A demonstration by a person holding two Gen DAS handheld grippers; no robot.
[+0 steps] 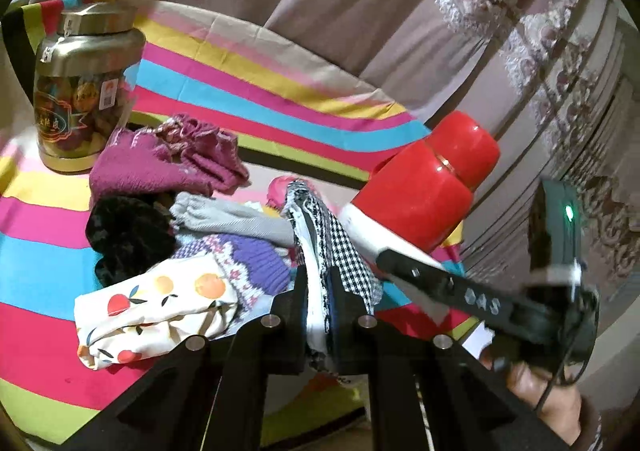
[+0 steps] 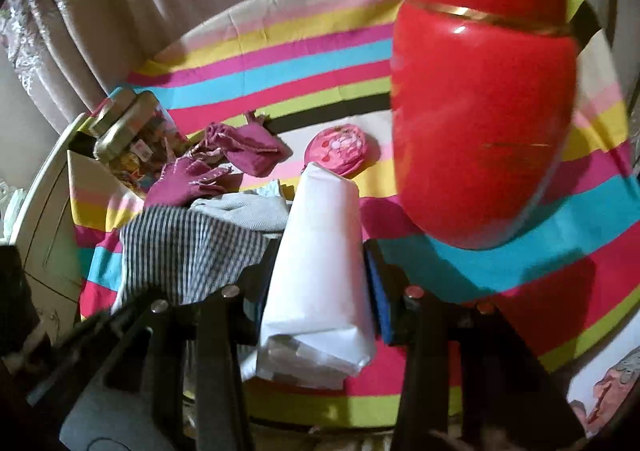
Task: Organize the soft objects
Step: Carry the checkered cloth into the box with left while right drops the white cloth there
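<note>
Checked black-and-white cloth (image 1: 320,251), thin, crumpled, pinched in left hand-held gripper (image 1: 318,303)

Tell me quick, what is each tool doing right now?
Left tool: closed on the checked cloth.
Right tool: closed on the white packet.

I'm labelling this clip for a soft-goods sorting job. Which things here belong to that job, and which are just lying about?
Part of the job:
- black-and-white checked cloth, clamped in the left gripper
- white soft wrapped pack, between the right gripper's fingers
- maroon knitted garment
- fruit-print cream cloth
- purple patterned knit
- grey cloth

Lying about:
- glossy red flask
- gold-lidded clear jar
- round pink case
</note>
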